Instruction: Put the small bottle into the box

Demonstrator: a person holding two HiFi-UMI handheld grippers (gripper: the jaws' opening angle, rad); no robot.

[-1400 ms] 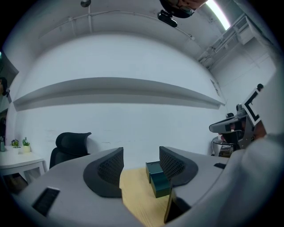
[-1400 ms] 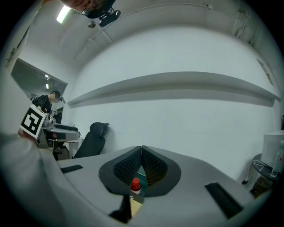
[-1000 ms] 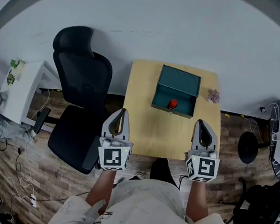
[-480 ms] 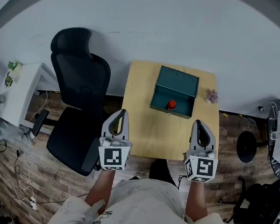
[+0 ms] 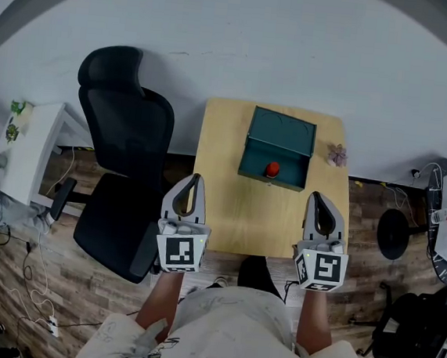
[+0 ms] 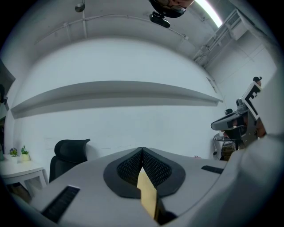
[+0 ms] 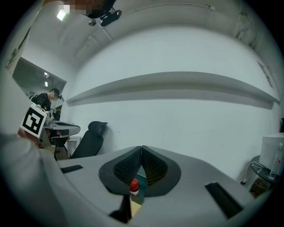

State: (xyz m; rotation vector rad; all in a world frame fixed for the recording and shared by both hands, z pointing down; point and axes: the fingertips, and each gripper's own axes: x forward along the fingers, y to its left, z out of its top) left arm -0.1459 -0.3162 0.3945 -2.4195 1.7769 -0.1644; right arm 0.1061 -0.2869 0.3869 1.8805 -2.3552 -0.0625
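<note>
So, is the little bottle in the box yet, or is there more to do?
Done, it seems: the small red-capped bottle stands inside the open teal box on the pale wooden table. In hand: nothing; the left gripper and the right gripper are both shut and empty, at the table's near edge, apart from the box. Left: nothing that I can see.

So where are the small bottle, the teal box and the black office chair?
small bottle (image 5: 272,169): head view, on its red cap.
box (image 5: 284,133): head view, on a bare teal panel behind the bottle.
office chair (image 5: 130,130): head view, on the black backrest.
</note>
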